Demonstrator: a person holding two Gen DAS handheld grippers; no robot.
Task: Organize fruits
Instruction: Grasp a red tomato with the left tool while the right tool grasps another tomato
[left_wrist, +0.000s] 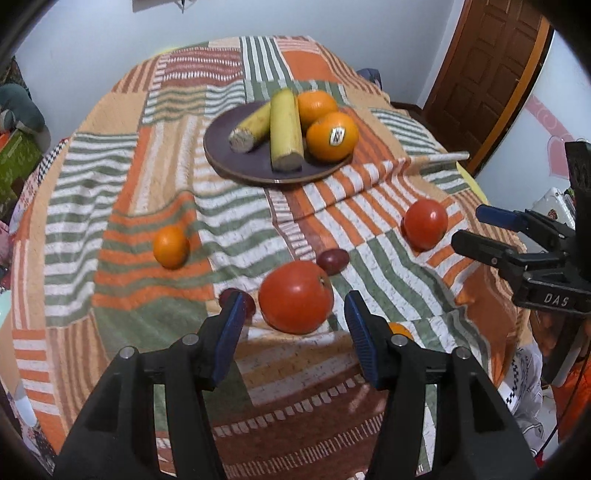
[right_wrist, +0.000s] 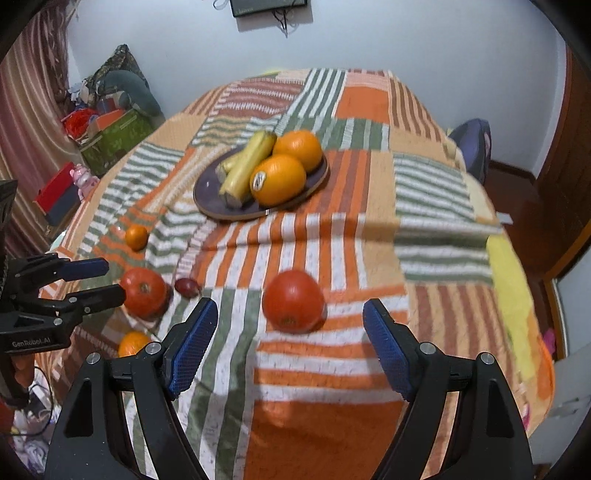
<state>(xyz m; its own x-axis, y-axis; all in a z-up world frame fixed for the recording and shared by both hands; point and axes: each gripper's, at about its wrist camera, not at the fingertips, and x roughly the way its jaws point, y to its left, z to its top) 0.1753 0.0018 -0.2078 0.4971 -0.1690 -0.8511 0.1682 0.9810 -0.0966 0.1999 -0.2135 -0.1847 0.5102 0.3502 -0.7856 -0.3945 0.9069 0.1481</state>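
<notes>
Red tomato (left_wrist: 295, 296) between spread left claw (left_wrist: 293, 319) pads, untouched

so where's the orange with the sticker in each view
Left wrist view: the stickered orange sits upper centre-right, on the plate's right side, sticker facing the camera.
Right wrist view: the same orange sits upper centre, at the plate's near side, sticker on its left.
Shared landmark: the dark plate with the bananas.
</notes>
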